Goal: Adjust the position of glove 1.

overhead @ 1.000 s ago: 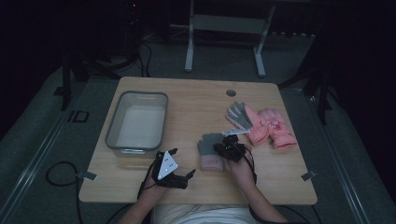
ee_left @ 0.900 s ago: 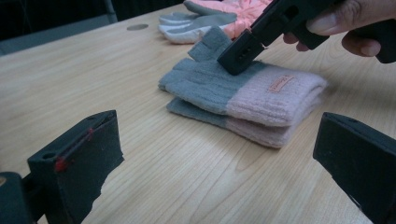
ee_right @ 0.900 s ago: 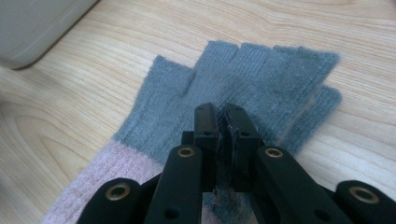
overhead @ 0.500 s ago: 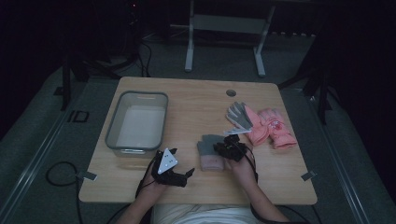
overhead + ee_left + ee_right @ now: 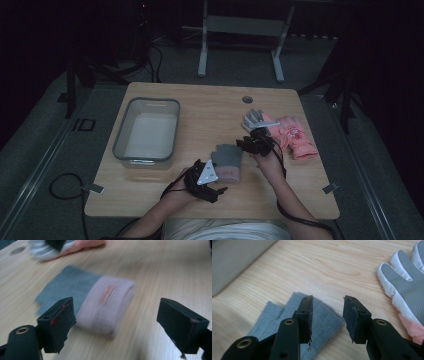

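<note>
We saw the folded grey knitted glove with a pale pink cuff (image 5: 227, 161) lying flat on the light wooden table (image 5: 200, 107), free of both tools. Our left gripper (image 5: 116, 326) hovered just short of the cuff end, its jaws wide apart though they had just been closing a little, with nothing pinched. Our right gripper (image 5: 327, 315) stood above the grey end, its jaws partly apart, having just been opening, gripping nothing. The pink and grey padded winter glove (image 5: 285, 132) lay just beyond.
</note>
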Demonstrator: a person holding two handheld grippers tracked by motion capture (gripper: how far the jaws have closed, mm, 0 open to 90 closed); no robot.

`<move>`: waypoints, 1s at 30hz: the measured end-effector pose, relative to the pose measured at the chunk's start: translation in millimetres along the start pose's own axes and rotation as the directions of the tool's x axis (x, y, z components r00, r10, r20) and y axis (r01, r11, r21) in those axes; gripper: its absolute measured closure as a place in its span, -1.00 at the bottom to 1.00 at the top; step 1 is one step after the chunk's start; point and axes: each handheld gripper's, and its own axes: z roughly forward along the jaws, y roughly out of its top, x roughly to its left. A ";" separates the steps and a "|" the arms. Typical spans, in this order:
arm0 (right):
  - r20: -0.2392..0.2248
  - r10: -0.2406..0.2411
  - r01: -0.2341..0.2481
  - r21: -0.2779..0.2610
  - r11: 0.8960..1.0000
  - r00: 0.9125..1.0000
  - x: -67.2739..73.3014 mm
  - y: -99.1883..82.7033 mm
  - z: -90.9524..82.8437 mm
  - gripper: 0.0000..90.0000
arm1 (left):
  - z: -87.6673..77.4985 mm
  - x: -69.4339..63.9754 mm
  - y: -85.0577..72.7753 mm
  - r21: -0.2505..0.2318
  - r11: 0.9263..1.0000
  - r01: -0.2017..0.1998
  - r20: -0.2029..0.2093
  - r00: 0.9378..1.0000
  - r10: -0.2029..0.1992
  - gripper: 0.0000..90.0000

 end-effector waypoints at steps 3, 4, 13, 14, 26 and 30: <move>0.003 0.004 -0.004 0.031 1.000 1.000 -1.7 0.3 12.8 0.27 | 10.3 1.3 5.1 0.036 0.997 -0.063 0.036 0.997 0.061 -0.56; 0.001 0.006 -0.006 0.042 0.999 1.000 -2.4 -0.2 17.3 0.24 | 13.9 2.1 5.0 0.051 0.996 -0.076 0.045 0.996 0.074 -0.53; -0.025 0.033 -0.030 0.119 0.992 0.999 -6.3 -12.7 42.8 -0.04 | 27.1 5.5 2.4 0.126 0.978 -0.165 0.047 0.986 0.160 -0.31; -0.025 0.032 -0.028 0.123 0.992 0.999 -6.4 -13.6 43.9 -0.05 | 27.7 4.8 2.2 0.133 0.974 -0.181 0.041 0.983 0.177 -0.29; -0.016 0.011 -0.009 0.116 0.993 1.000 -8.6 -19.0 47.7 -0.12 | 30.4 1.4 2.4 0.168 0.960 -0.223 -0.020 0.973 0.230 0.19; -0.074 0.029 -0.019 0.138 0.990 0.997 -6.0 -17.6 45.9 0.33 | 28.9 4.5 6.5 0.171 0.963 -0.209 -0.007 0.977 0.213 0.45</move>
